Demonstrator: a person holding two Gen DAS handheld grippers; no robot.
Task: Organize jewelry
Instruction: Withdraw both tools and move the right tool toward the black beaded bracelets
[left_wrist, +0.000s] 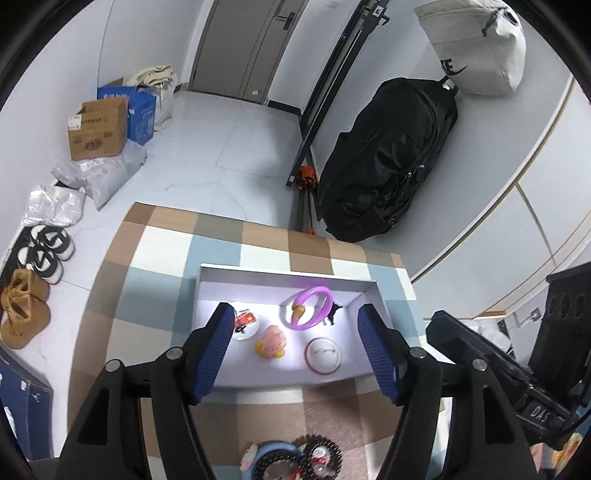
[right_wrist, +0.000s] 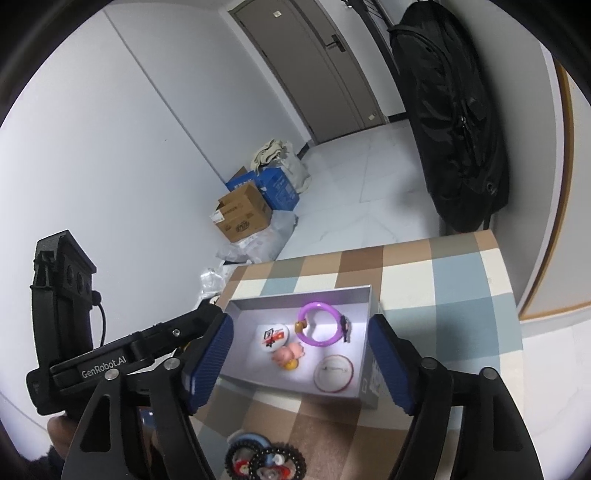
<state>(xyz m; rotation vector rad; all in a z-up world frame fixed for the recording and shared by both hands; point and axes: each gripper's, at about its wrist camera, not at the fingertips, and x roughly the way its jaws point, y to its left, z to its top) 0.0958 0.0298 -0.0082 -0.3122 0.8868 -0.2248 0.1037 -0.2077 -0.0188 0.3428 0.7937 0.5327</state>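
A shallow white box (left_wrist: 210, 273) (right_wrist: 364, 295) lies on the checkered table. Inside it are a purple bangle (left_wrist: 312, 306) (right_wrist: 319, 328) with a brown charm, a pink figurine (left_wrist: 272, 341) (right_wrist: 289, 353), a white badge with red print (left_wrist: 246, 324) (right_wrist: 272, 335) and a round white badge with a red rim (left_wrist: 324, 355) (right_wrist: 333, 373). My left gripper (left_wrist: 297, 354) hovers open over the box's near edge, nothing between its blue pads. My right gripper (right_wrist: 301, 360) also stands open above the box, empty. Dark bead bracelets (left_wrist: 295, 459) (right_wrist: 266, 461) lie at the near table edge.
The left gripper's body (right_wrist: 110, 354) shows left of the box in the right wrist view; the right one's body (left_wrist: 498, 365) sits at the right in the left wrist view. Off the table stand a black bag (left_wrist: 388, 158), cardboard boxes (left_wrist: 98, 133) and shoes (left_wrist: 44, 251).
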